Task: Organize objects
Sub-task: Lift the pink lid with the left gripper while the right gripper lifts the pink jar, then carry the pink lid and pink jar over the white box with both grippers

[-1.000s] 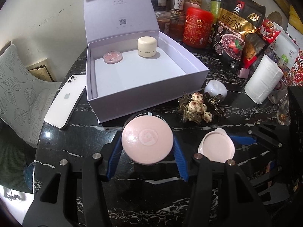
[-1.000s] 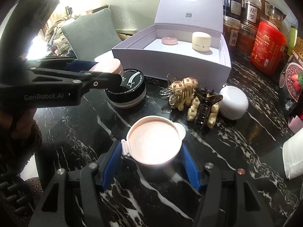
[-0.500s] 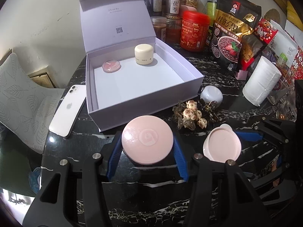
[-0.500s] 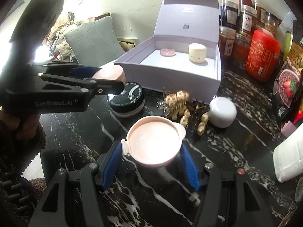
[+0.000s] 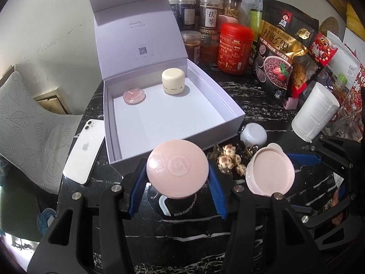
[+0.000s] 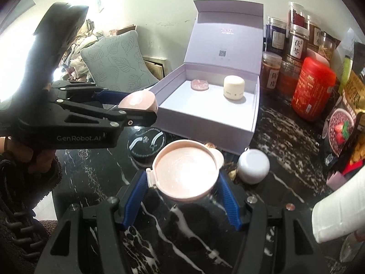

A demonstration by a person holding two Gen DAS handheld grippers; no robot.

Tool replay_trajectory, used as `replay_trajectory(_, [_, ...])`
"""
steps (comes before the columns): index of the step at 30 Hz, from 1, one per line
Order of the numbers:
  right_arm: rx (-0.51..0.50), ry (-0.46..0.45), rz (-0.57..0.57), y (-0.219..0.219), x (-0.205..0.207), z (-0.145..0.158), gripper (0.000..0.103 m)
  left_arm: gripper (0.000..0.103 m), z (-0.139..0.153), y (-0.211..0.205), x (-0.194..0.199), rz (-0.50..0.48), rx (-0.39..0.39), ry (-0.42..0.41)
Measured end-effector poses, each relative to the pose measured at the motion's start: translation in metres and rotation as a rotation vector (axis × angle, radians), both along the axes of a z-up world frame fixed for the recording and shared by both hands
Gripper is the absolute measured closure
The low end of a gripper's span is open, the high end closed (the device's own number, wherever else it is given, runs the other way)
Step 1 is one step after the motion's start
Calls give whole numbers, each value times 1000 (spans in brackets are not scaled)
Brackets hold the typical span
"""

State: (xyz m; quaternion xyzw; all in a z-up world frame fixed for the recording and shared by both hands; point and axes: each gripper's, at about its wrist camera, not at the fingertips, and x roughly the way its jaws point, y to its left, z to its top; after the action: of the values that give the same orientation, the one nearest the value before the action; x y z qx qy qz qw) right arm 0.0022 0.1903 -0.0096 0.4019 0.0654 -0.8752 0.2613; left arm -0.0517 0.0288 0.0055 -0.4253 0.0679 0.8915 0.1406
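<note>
A pink round jar (image 5: 177, 163) with an embossed emblem hangs above the black marble table, with my left gripper (image 5: 177, 170) shut on its sides. Straight under it stands a black jar (image 5: 180, 207). My right gripper (image 6: 182, 177) is shut on a pink hinged compact (image 6: 186, 167), also lifted off the table, to the right of the left gripper. Just beyond both lies an open lilac gift box (image 5: 173, 141) with its lid upright. Inside it at the back are a cream jar (image 5: 173, 81) and a small pink disc (image 5: 134, 96).
Bear-shaped hair clips (image 5: 230, 157) and a white round jar (image 5: 253, 134) lie right of the box front. A white phone (image 5: 83, 150) rests left of the box. A paper roll (image 5: 314, 111), a red canister (image 5: 235, 45), jars and snack bags crowd the back right.
Both grippers have risen with their pink items still held. The black jar, earlier mostly hidden behind the left gripper's jar, now shows below it.
</note>
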Motion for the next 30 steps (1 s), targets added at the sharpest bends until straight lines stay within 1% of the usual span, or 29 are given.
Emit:
replay_trajectory(10, [-12, 0, 7, 5, -25, 4, 39, 53, -1, 7, -25, -8, -18, -5])
replay_trajectory(22, [-26, -1, -4, 12, -73, 2, 39, 53, -17, 10, -63, -10, -12, -52])
replay_trajectory(30, [-36, -3, -12, 10, -102, -1, 39, 53, -26, 2, -93, 18, -2, -71])
